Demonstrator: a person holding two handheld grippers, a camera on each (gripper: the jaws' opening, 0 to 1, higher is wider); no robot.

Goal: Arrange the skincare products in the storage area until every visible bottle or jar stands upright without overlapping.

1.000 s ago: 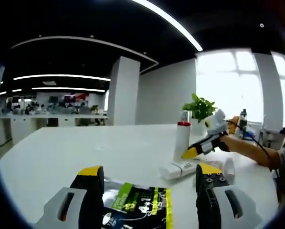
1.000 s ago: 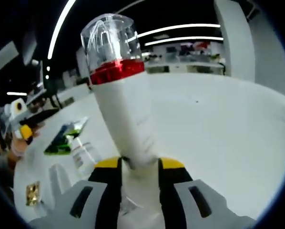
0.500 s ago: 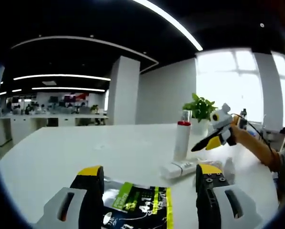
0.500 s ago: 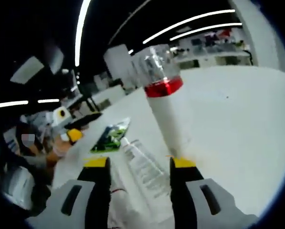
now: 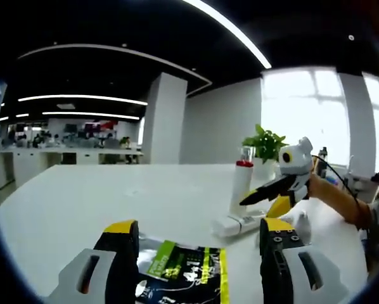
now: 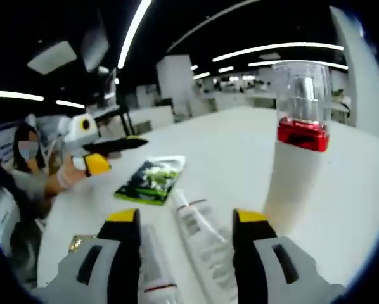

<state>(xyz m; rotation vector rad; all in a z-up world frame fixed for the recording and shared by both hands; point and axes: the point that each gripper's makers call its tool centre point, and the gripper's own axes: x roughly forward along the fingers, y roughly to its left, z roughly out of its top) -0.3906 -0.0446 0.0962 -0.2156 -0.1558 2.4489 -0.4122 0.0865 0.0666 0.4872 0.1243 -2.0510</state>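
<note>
One product is dealt with: the white pump bottle with the red collar point(image 6: 301, 166) stands upright on the white table point(image 6: 240, 136), just to the right of your right gripper point(image 6: 186, 218), whose jaws are spread and carry nothing. From the left gripper view the same bottle point(image 5: 241, 183) stands alone and clear of the rest, with your right gripper point(image 5: 269, 197) hanging beside it. What is left, as far as I can judge, is the bulk of the job. A white tube point(image 6: 199, 234) lies flat on the table between your right jaws, pointing away from you, and a second white tube with a red band point(image 6: 153, 272) lies on its side close beside it, near the left jaw; whether the two touch I cannot tell. A small gold-coloured item point(image 6: 75, 244) sits to the left of the jaws, too small to name. The green and black sachet point(image 5: 180, 272) lies flat between the parted, unloaded jaws of your left gripper point(image 5: 192, 244), which hovers low over the table without touching it. So count one stood up and at least two tubes still lying down; your right gripper looks best placed to take the nearer tube next.
</note>
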